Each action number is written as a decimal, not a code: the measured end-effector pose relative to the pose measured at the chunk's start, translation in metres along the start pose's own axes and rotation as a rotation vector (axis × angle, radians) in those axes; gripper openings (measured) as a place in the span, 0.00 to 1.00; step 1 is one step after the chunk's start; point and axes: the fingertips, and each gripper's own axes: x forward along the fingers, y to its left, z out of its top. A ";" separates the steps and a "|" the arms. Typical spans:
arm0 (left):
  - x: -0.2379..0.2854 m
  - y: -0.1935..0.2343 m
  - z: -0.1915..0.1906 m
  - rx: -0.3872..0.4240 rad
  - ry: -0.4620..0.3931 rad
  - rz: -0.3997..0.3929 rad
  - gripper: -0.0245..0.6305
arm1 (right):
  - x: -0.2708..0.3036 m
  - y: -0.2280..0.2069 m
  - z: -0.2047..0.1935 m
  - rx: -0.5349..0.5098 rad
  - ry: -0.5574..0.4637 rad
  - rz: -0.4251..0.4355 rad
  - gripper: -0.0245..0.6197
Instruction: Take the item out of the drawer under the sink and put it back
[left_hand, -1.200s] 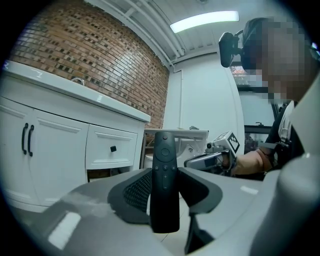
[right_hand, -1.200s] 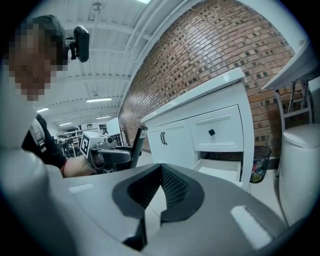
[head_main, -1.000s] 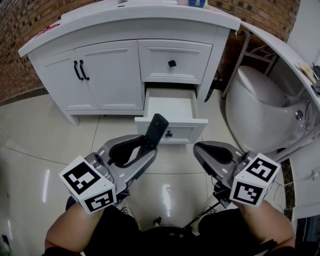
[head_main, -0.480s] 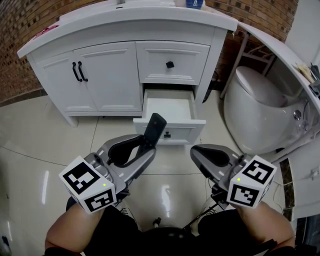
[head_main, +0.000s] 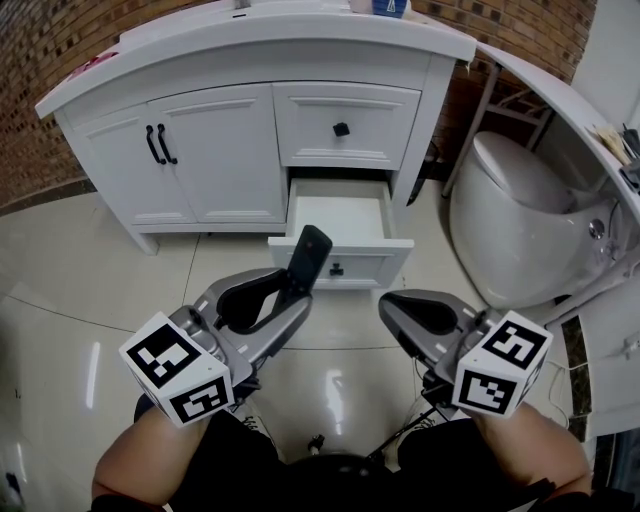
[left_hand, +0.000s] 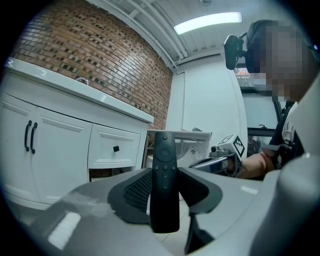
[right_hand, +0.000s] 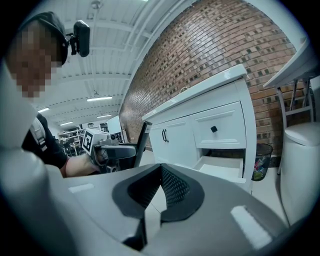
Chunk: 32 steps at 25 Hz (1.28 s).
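Gripping a black remote control (head_main: 309, 256) by its lower end, your left hand-held gripper (head_main: 296, 291) has both pads pressed on the remote's sides, with most of the slim body standing up past the jaw tips. Its button face is turned back toward that hand-held gripper's camera. Ahead of this hand-held gripper and off to its left are the vanity's double doors (head_main: 200, 150), shut, with two black handles side by side. The remote hangs in the air above the tiled floor (head_main: 90, 270), just short of the lower drawer (head_main: 372, 264). That drawer is pulled out straight ahead, between your two hand-held grippers, and its white inside is bare. The remote's top end leans toward the drawer's front panel, but it is outside the drawer and not touching it. Directly above that, the upper drawer (head_main: 345, 125) is shut, with a small black knob. Your right hand-held gripper (head_main: 392, 308) is level with the left one and near it. Its jaws meet at the tips with nothing between them, and it points toward the drawer's right corner. Beyond it to the right stands a white toilet (head_main: 520, 220), well apart from both hand-held grippers.
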 end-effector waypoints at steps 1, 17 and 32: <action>0.000 0.000 0.000 0.000 0.000 0.001 0.30 | 0.000 0.000 0.000 0.001 0.000 0.001 0.04; 0.010 0.026 0.017 0.137 0.040 0.093 0.29 | 0.003 0.004 0.000 0.006 -0.002 0.015 0.04; 0.080 0.076 0.021 0.434 0.227 0.129 0.29 | 0.006 -0.029 0.002 0.013 0.010 -0.017 0.04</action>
